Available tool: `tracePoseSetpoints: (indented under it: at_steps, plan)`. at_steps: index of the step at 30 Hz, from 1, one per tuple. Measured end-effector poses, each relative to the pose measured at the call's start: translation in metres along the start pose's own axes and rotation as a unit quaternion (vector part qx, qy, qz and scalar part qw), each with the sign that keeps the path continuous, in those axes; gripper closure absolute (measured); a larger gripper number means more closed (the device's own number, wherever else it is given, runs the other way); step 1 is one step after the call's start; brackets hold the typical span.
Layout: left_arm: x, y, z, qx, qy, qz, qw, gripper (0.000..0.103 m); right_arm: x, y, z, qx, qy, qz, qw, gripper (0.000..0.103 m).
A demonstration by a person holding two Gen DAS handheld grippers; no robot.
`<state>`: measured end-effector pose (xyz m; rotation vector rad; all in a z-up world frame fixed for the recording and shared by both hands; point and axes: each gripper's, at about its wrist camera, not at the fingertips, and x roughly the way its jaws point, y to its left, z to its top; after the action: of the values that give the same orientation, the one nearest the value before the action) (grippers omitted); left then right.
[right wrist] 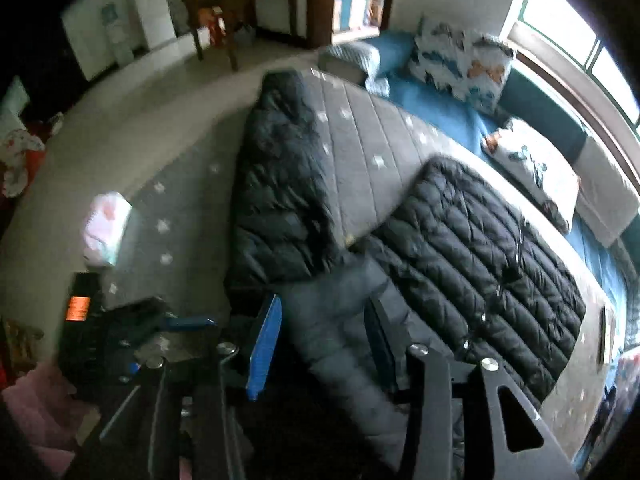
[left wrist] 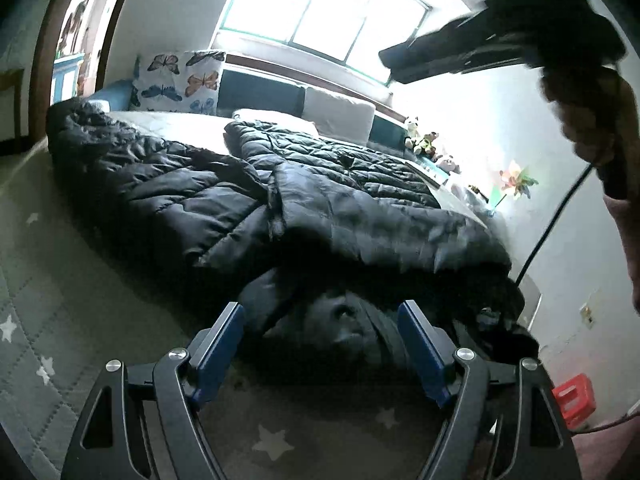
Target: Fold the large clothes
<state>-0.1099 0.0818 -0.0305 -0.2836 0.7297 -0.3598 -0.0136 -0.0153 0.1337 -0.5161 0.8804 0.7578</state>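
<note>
The left gripper (left wrist: pixel 320 344) points down at the near end of the black jacket (left wrist: pixel 280 200), which lies spread on the bed (left wrist: pixel 36 280). Its jaws stand wide apart, pinching nothing; a dark rounded bunch of the jacket, probably the hood or collar, sits just ahead of them and between their lines, not touched by the blue pads (left wrist: pixel 222 344).

The right gripper (right wrist: pixel 324 332) hangs over the same end from higher up. Its jaws are partly spread, with a smooth grey-black fold of the jacket (right wrist: pixel 340 320) running lengthwise between them and on beneath the gripper; the pads do not seem to press on it, though blur makes contact hard to rule out. In the left wrist view this gripper (left wrist: pixel 394 64) shows up and to the right, held in a hand (left wrist: pixel 580 120), well above the cloth.

From the right jaws the jacket's body stretches ahead and to the right, its long axis slanting away, while one sleeve (right wrist: pixel 280 184) lies ahead and to the left along the bed's edge. The left jaws seem nearer to the cloth, so they look better placed for the next grasp on that end.

The jacket is a quilted puffer, glossy and bulky, with stitched channels and a zip down the front. It will likely spring back when folded.
</note>
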Motion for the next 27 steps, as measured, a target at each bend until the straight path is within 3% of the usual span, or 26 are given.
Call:
tracePoseSetpoints:
  at_steps: [3,9,17,22,27]
  plan:
    - [0.001,0.001,0.003,-0.006,0.000,0.001,1.0000,0.020,-0.022,-0.005,0.001,0.009,-0.023,0.022,0.999,0.055]
    - [-0.007,-0.003,0.017,-0.002,-0.016,0.008,0.9998,0.020,-0.053,-0.046,-0.022,0.026,-0.024,-0.040,0.999,0.055]
    - [0.002,-0.033,0.052,0.026,-0.032,0.000,0.9991,0.020,-0.055,-0.146,-0.115,0.135,0.037,-0.123,0.982,0.055]
    - [0.020,-0.062,0.077,0.045,-0.030,-0.018,0.9983,0.020,-0.020,-0.196,-0.191,0.211,0.049,-0.095,0.972,0.055]
    - [0.052,-0.094,0.100,0.062,-0.020,-0.023,0.9976,0.020,0.009,-0.204,-0.244,0.209,0.010,-0.076,0.975,0.055]
